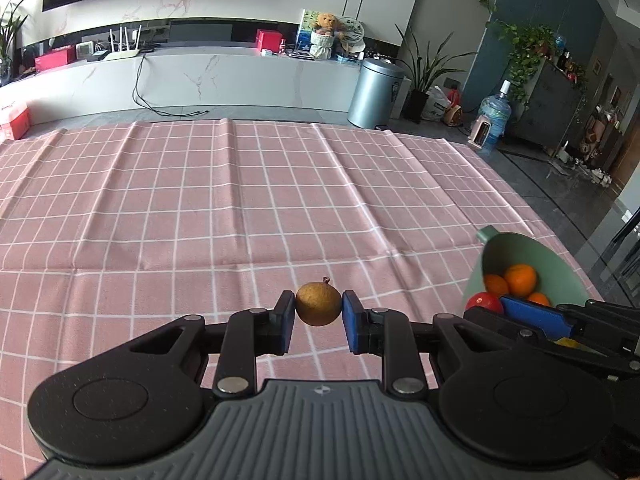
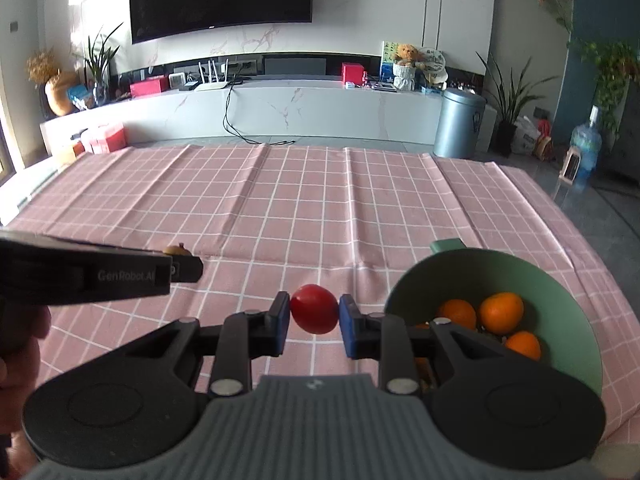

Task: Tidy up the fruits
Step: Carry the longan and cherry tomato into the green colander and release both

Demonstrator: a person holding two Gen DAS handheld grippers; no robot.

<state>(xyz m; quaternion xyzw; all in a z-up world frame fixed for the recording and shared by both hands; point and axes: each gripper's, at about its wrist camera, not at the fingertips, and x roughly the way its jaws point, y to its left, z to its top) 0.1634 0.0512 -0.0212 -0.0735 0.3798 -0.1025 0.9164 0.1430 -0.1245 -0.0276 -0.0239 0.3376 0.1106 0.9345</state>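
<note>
A pink checked tablecloth [image 2: 320, 200] is spread over the whole work surface, creased along several folds; a pale green bowl [image 2: 560, 292] is seen at the right, tilted toward the cameras, with round orange fruits [image 2: 501, 312] lying inside it; the left gripper [image 1: 319, 312] is clamped on a round brown fruit [image 1: 319, 304] of dull, rough skin bearing a short stem, held above the cloth; the right gripper [image 2: 314, 314] is clamped on a smooth, glossy red fruit [image 2: 314, 309], held just left of the bowl rim.
</note>
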